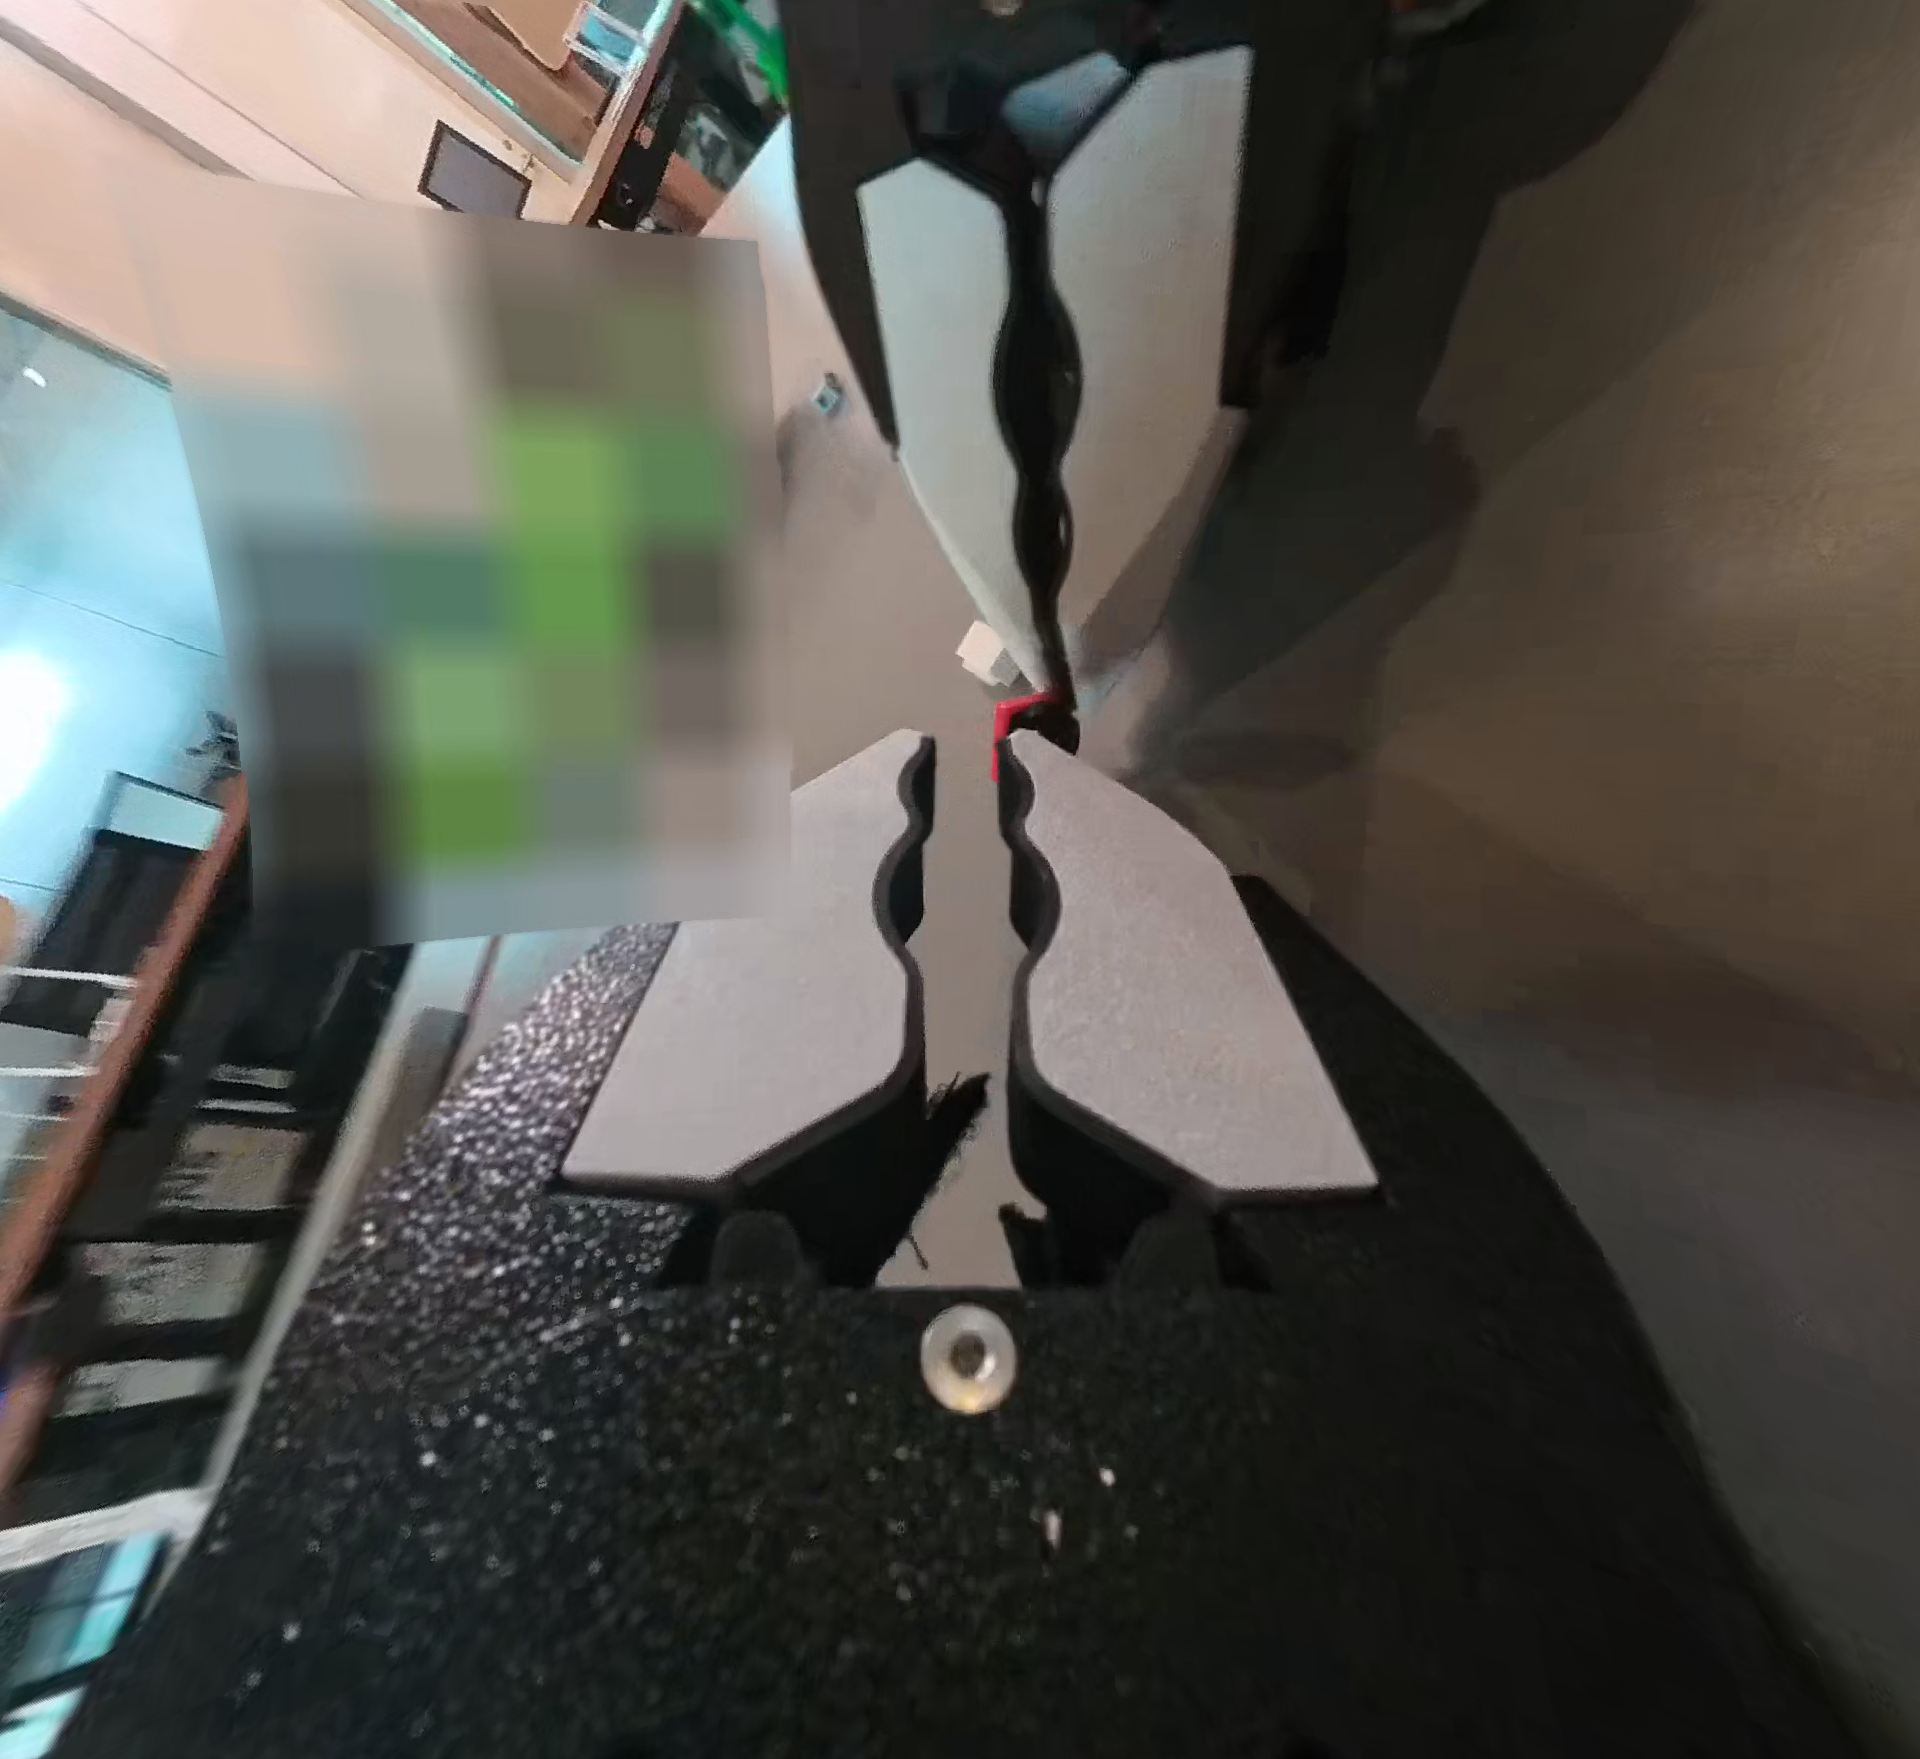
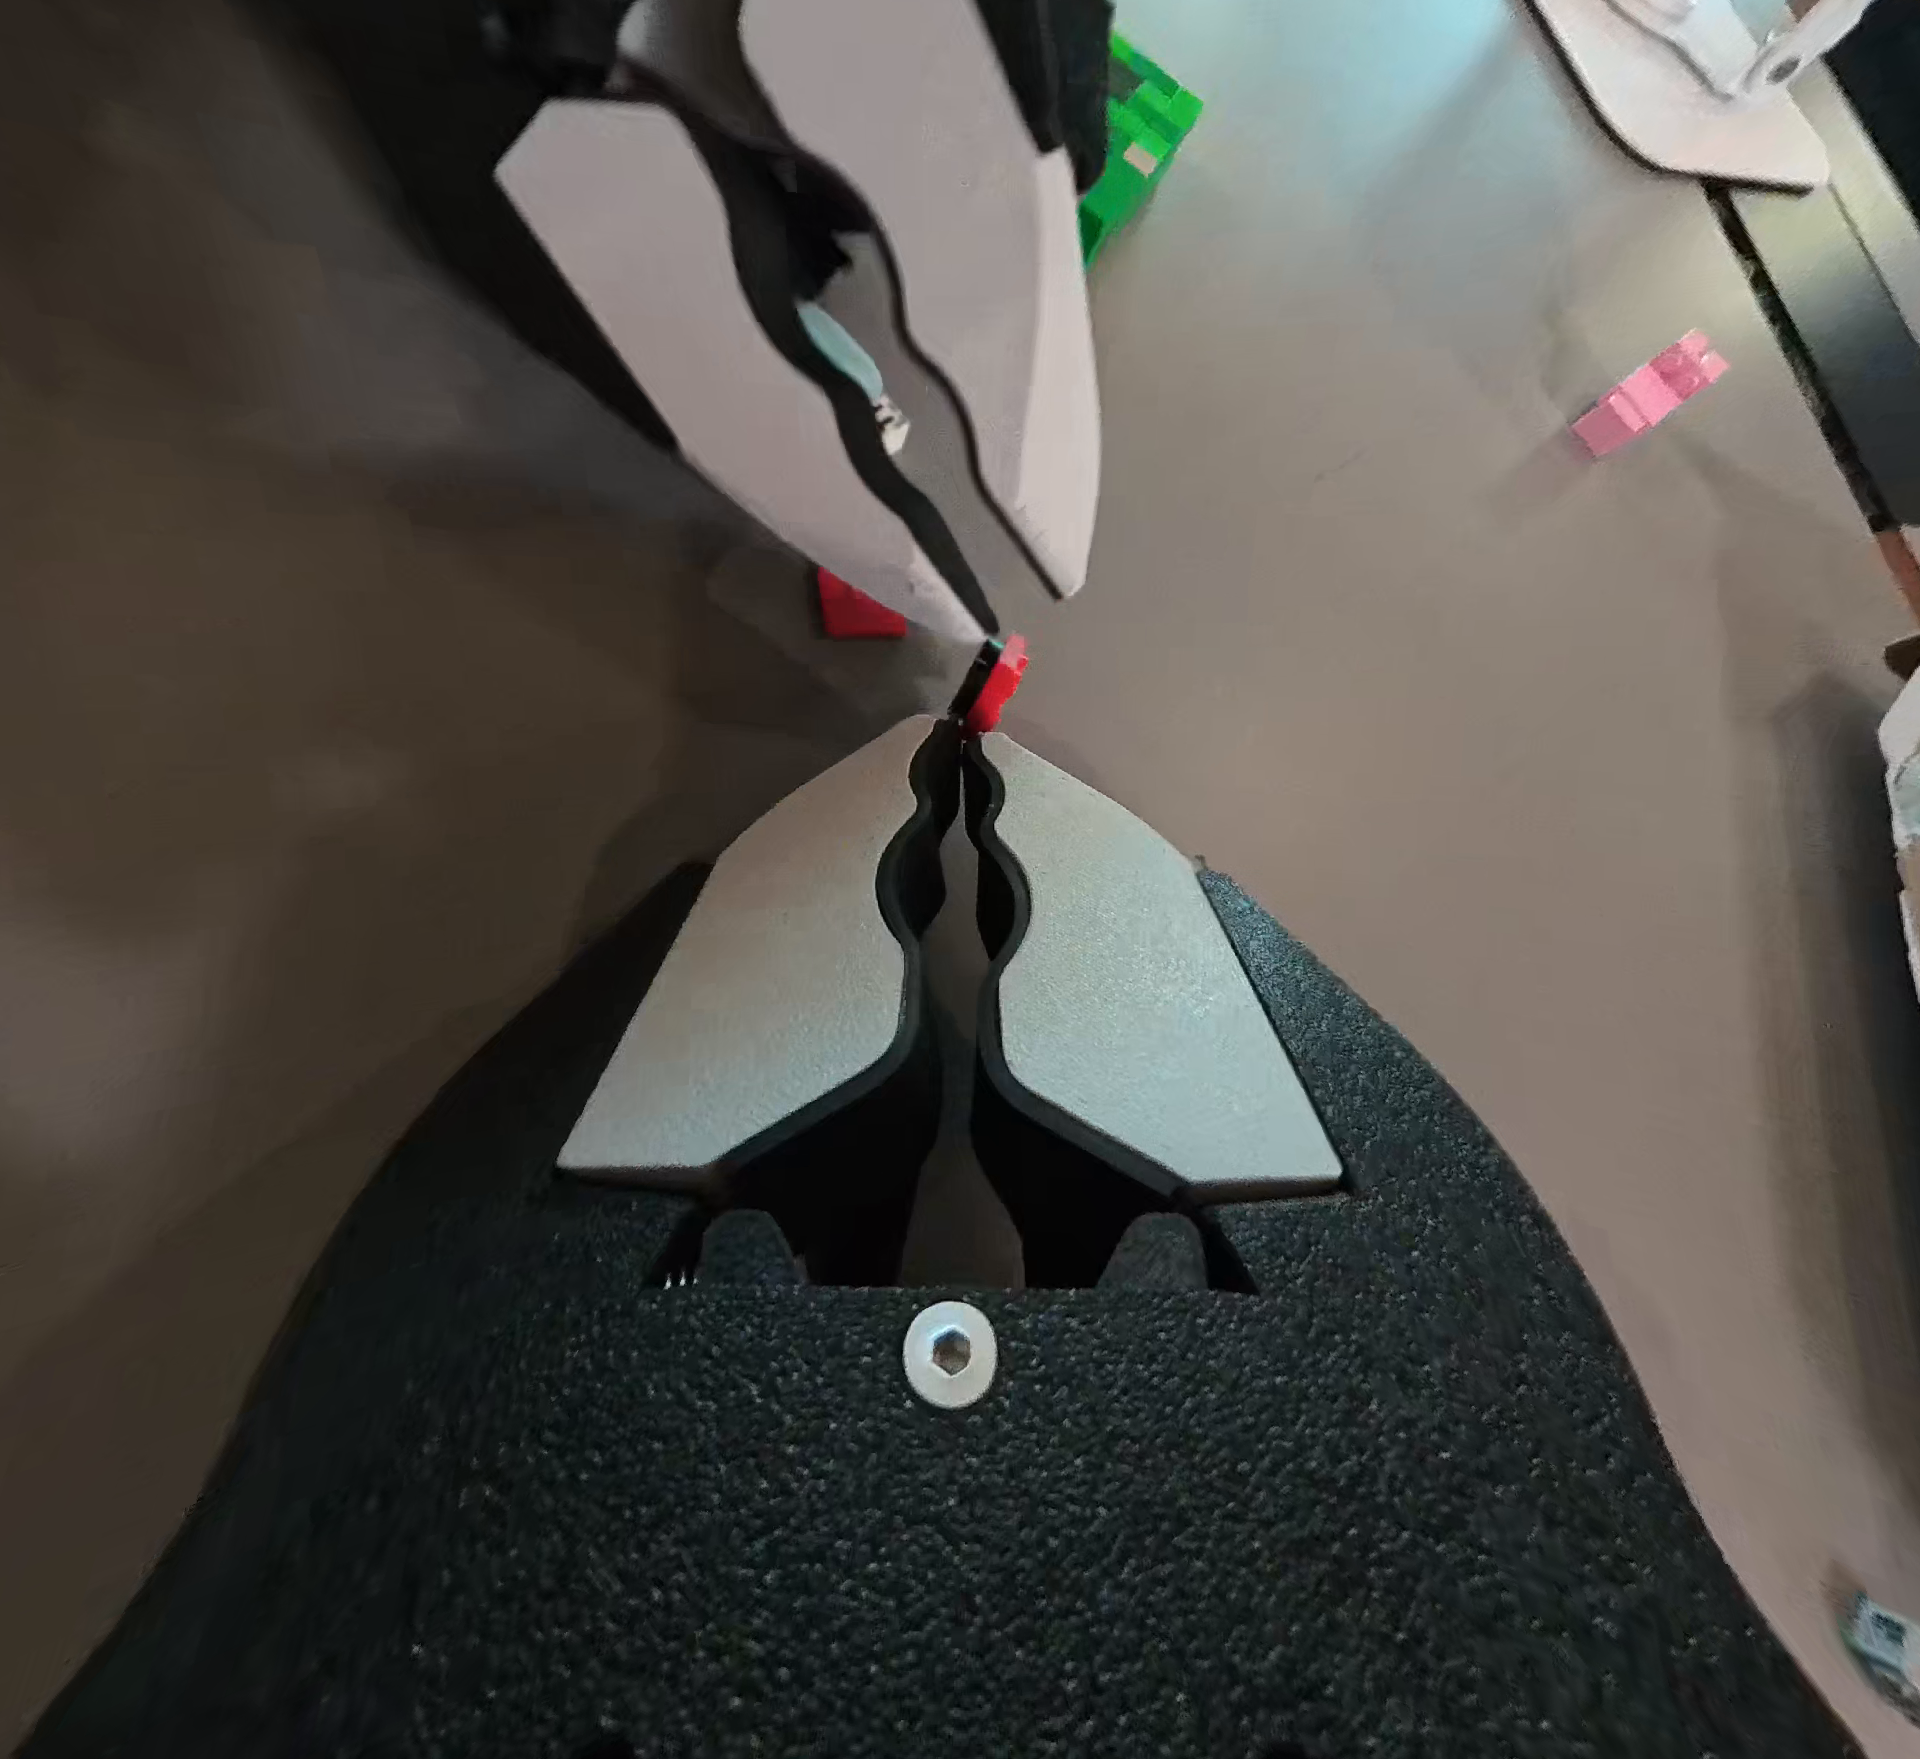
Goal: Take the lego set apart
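A small red-and-black lego piece (image 2: 995, 679) hangs in the air between the two gripper tips, above the grey table (image 2: 1351, 826). My right gripper (image 2: 961, 737) is shut on its near end. In the left wrist view the same piece (image 1: 1010, 720) shows red, with the right gripper (image 1: 1055, 689) coming down from above. My left gripper (image 1: 966, 748) is open by a narrow gap. Its right fingertip (image 1: 1023, 764) touches the piece; the other finger stands apart. In the right wrist view the left gripper (image 2: 1027, 613) reaches in from the top.
A red brick (image 2: 857, 613) lies on the table under the left gripper. A pink brick (image 2: 1647, 400) lies far right, a green lego build (image 2: 1127, 140) farther back. A small white brick (image 1: 982, 649) lies beyond the tips. A white board edge (image 2: 1662, 99) borders the table.
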Demonstrator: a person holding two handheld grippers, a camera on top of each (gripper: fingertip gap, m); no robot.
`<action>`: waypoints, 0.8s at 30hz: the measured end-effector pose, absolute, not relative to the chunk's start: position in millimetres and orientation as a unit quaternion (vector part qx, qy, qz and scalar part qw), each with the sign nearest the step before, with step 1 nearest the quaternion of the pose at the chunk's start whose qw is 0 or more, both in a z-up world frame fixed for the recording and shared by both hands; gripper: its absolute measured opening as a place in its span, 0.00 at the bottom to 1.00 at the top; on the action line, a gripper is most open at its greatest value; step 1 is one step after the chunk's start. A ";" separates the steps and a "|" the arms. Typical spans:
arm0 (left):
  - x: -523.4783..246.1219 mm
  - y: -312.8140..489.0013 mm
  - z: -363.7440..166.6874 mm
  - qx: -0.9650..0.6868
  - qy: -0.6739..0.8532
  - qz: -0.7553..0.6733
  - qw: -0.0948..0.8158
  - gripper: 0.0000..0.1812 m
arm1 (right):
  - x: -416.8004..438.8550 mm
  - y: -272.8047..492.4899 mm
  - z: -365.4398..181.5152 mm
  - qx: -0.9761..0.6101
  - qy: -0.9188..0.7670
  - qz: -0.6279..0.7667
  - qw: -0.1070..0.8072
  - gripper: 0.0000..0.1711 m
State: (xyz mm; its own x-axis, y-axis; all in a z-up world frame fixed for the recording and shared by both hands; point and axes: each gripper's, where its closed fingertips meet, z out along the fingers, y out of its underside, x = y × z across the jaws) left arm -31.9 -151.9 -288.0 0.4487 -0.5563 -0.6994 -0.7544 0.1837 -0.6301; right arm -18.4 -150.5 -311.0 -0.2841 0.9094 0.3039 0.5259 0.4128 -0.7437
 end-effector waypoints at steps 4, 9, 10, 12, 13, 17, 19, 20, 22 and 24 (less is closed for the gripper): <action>-31.5 -156.8 -278.9 -0.648 0.492 -0.030 0.580 0.13 | -17.8 -153.6 -292.4 -0.419 -0.750 0.308 0.409 0.00; -21.4 -171.8 -262.7 -0.616 0.494 -0.120 0.602 0.11 | -12.4 -167.1 -274.6 -0.368 -0.740 0.379 0.416 0.00; -18.6 -175.0 -261.7 -0.612 0.498 -0.131 0.601 0.08 | -11.1 -171.4 -273.5 -0.354 -0.744 0.385 0.415 0.00; -13.7 -180.4 -264.1 -0.608 0.511 -0.139 0.592 0.05 | -8.9 -177.8 -276.1 -0.337 -0.757 0.384 0.407 0.00; -11.9 -182.1 -265.9 -0.610 0.515 -0.140 0.585 0.05 | -7.6 -180.1 -279.4 -0.331 -0.767 0.378 0.399 0.00; -13.6 -179.0 -273.8 -0.660 0.503 -0.135 0.541 0.04 | -6.1 -177.2 -285.7 -0.342 -0.775 0.361 0.390 0.01; -17.2 -174.5 -283.7 -0.692 0.492 -0.119 0.515 0.04 | -3.6 -174.2 -288.4 -0.360 -0.775 0.364 0.370 0.03; -20.2 -172.2 -290.9 -0.704 0.494 -0.098 0.500 0.04 | -1.9 -174.2 -290.0 -0.367 -0.777 0.368 0.355 0.06; -22.1 -171.1 -301.8 -0.716 0.505 -0.064 0.478 0.04 | -0.2 -174.5 -291.7 -0.380 -0.777 0.374 0.336 0.09; -20.2 -172.0 -305.2 -0.717 0.514 -0.047 0.469 0.04 | -1.7 -171.9 -295.1 -0.400 -0.774 0.365 0.328 0.12</action>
State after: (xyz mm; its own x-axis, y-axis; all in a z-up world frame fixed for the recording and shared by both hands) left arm -20.2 -172.0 -305.2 0.4679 -0.7803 -0.4149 -0.6921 -0.0315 -0.7212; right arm -1.7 -171.9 -295.1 -0.4657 0.8582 0.2158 0.3799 0.4142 -0.8271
